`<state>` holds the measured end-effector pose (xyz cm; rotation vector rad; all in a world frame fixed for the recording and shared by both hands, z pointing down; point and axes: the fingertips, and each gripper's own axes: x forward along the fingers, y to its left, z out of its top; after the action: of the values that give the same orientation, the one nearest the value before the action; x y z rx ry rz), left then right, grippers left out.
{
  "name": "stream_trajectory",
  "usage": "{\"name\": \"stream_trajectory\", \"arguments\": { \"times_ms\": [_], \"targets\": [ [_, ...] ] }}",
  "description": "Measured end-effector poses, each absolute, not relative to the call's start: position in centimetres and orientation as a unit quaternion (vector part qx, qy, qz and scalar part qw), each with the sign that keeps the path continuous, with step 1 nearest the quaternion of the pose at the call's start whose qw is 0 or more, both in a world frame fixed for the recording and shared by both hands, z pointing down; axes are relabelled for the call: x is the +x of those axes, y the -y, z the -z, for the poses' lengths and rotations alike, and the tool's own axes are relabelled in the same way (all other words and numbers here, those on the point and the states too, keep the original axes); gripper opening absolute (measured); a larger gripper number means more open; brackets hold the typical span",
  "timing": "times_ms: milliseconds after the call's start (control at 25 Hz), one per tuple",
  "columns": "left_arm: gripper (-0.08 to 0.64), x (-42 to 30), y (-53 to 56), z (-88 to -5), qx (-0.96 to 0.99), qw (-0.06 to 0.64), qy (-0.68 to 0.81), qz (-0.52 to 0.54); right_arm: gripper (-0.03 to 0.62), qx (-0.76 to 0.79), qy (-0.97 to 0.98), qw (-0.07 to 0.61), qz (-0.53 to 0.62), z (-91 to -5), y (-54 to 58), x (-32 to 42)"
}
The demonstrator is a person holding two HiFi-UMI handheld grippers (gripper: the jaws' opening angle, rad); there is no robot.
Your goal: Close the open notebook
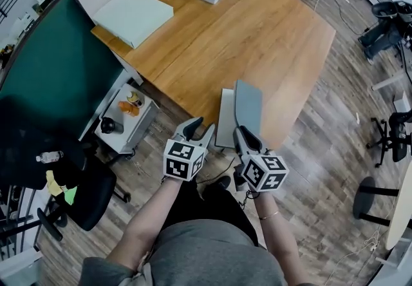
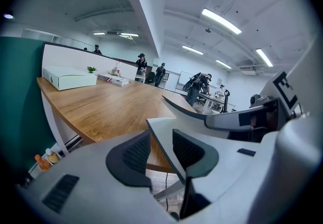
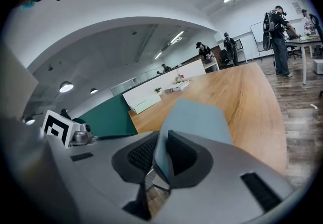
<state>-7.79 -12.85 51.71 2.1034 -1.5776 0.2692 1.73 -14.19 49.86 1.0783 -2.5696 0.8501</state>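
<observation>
The notebook (image 1: 226, 118) lies open at the near edge of the wooden surface (image 1: 257, 40), its white left half flat and its grey-blue cover (image 1: 248, 105) raised steeply on the right. The right gripper (image 1: 239, 131) has its fingers closed on the near edge of that cover, which stands between the pads in the right gripper view. The left gripper (image 1: 198, 127) holds its fingers well apart, with the near corner of the white half passing between them, ungripped.
</observation>
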Motion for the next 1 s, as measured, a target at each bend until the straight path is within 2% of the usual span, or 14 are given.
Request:
{"name": "stream_trajectory", "arguments": {
  "times_ms": [1000],
  "targets": [
    [0.149,-10.8,12.3,-52.7,0.754,0.263,0.595,-0.091,0.075,0.368,0.858,0.269,-0.237,-56.4,13.3,-2.3]
  ]
}}
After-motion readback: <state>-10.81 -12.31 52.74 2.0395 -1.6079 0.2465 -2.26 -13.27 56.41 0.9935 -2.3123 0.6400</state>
